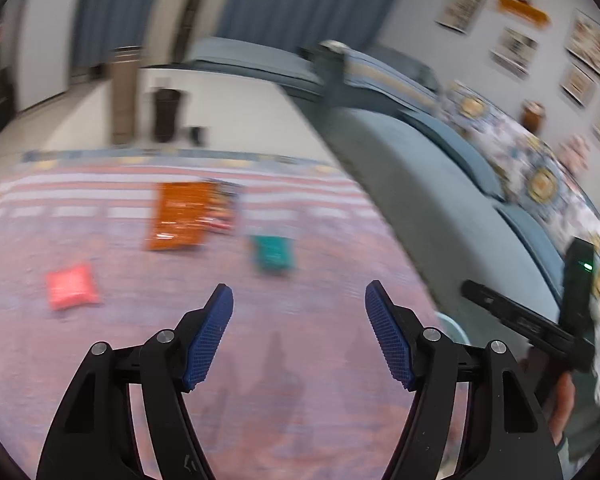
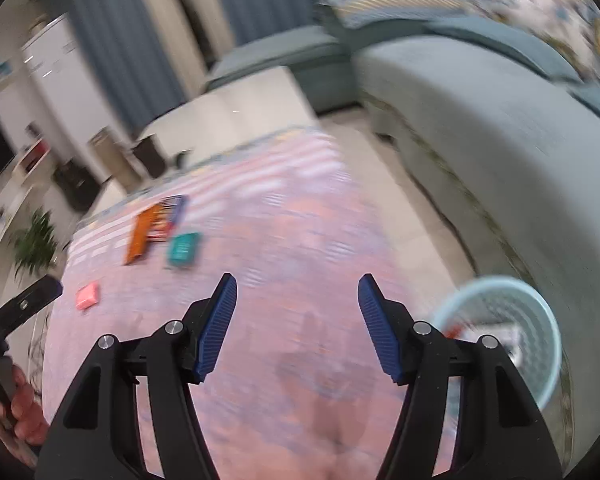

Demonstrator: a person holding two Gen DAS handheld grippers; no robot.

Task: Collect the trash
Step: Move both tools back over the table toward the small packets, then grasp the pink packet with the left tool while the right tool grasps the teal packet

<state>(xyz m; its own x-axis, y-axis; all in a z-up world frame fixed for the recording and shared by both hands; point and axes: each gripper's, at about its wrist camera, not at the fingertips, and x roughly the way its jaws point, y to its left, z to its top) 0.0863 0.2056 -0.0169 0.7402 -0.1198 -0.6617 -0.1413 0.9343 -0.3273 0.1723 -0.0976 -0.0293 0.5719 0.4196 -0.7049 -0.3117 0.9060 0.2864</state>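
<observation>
Both views are blurred by motion. On the pink rug lie an orange packet, a teal packet and a small pink packet. They also show in the right wrist view: the orange packet, the teal packet, the pink packet. My left gripper is open and empty above the rug, short of the packets. My right gripper is open and empty, with a light blue basket at its right holding some trash.
A grey-blue sofa runs along the right of the rug, with patterned cushions. A white low table, a dark bin and a potted plant stand farther off. The other gripper's handle is at the right.
</observation>
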